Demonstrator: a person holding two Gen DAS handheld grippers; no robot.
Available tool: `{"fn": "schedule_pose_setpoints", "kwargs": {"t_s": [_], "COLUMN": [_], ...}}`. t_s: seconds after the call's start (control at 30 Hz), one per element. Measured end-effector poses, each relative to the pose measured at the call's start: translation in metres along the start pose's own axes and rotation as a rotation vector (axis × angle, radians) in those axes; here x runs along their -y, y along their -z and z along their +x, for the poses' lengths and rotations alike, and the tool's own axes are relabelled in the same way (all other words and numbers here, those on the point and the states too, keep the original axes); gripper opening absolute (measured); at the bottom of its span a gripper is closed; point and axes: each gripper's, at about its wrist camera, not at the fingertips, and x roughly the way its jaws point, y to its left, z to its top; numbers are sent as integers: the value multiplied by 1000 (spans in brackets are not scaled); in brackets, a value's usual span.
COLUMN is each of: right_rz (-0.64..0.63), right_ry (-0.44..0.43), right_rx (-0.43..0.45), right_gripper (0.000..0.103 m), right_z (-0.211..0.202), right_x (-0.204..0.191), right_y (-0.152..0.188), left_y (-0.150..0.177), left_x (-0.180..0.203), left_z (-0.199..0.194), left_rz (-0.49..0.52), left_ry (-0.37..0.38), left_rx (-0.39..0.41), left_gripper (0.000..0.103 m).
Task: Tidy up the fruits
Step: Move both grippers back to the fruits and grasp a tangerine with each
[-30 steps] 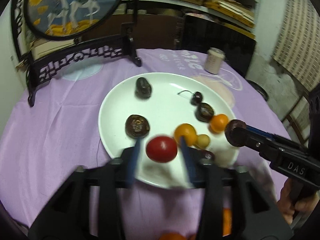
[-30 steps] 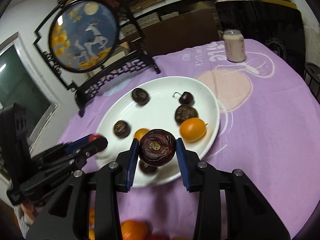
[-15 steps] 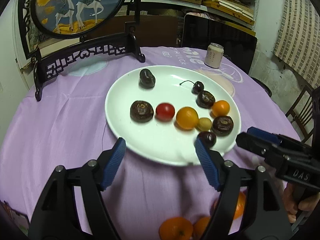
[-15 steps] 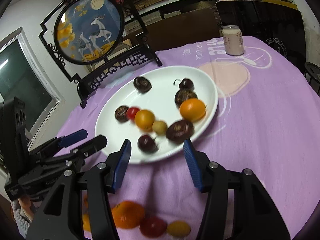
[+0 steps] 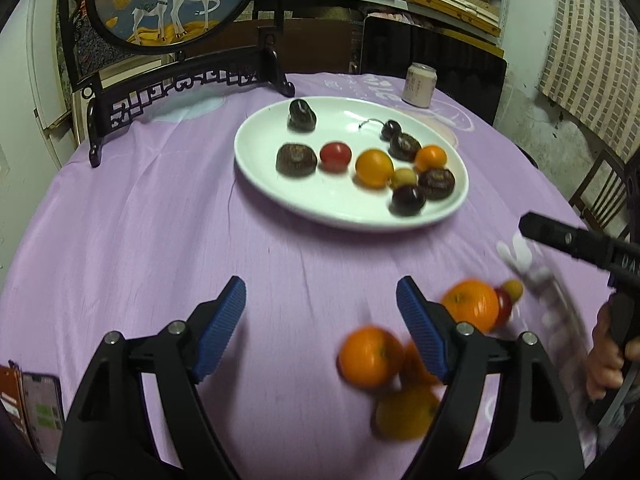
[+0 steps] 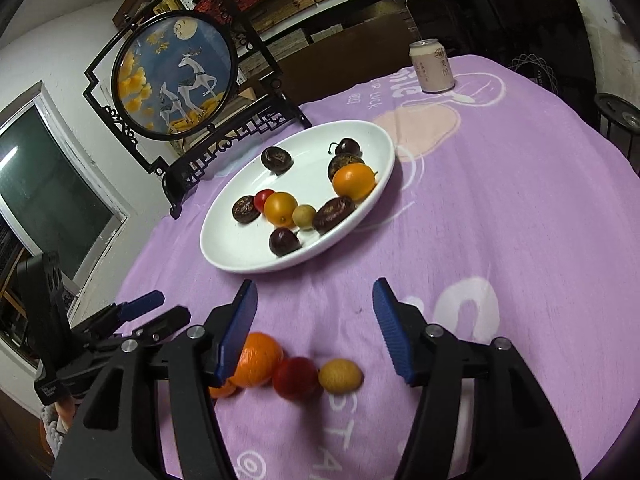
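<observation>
**Both tongs empty, widening over the purple tabletop**

Left tongs [image 5: 320, 320] are opening with nothing but cloth between the blue pads; right tongs [image 6: 314, 324] opening too, also empty. Ahead of both sits the white plate [image 5: 260, 168], an oval whose long axis in the left view runs from far-left to near-right; on it I count ten fruits: four wrinkled dark fruits, two glossy dark cherries, two orange ones, one red tomato [image 5: 335, 156] and one small yellow fruit [image 5: 404, 178]. The far cherry [image 6: 347, 147] has its stem pointing to the left in the right view. Loose fruit lies on the tabletop [image 5: 140, 240] close in: just right of the left tongs a blurred cluster of oranges [image 5: 370, 356], exact count hard to tell; under the right tongs, a row of orange [image 6: 258, 360], red fruit [image 6: 296, 376] and yellow fruit [image 6: 340, 376], touching side by side. One can [image 6: 432, 66] stands upright far beyond the plate; one round deer screen [image 6: 176, 76] far left.
</observation>
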Motion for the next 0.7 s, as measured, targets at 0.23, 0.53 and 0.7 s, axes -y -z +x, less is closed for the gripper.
{"fn": "schedule_pose_setpoints", "kwargs": {"t_s": [0.23, 0.53, 0.7], "right_rz": [-29, -15, -16], "right_ry": [-22, -27, -25], "right_rx": [1, 15, 14], "right_gripper": [60, 60, 60], "right_z": [-10, -17, -17], "right_x": [-6, -3, -3], "right_y": [12, 16, 17], "left_y": [22, 23, 16], "left_x": [0, -11, -29], "left_z": [-6, 4, -9], "left_rz": [18, -18, -63], "left_ry": [21, 11, -192], "left_rx": [-36, -75, 30], "left_gripper": [84, 92, 92]}}
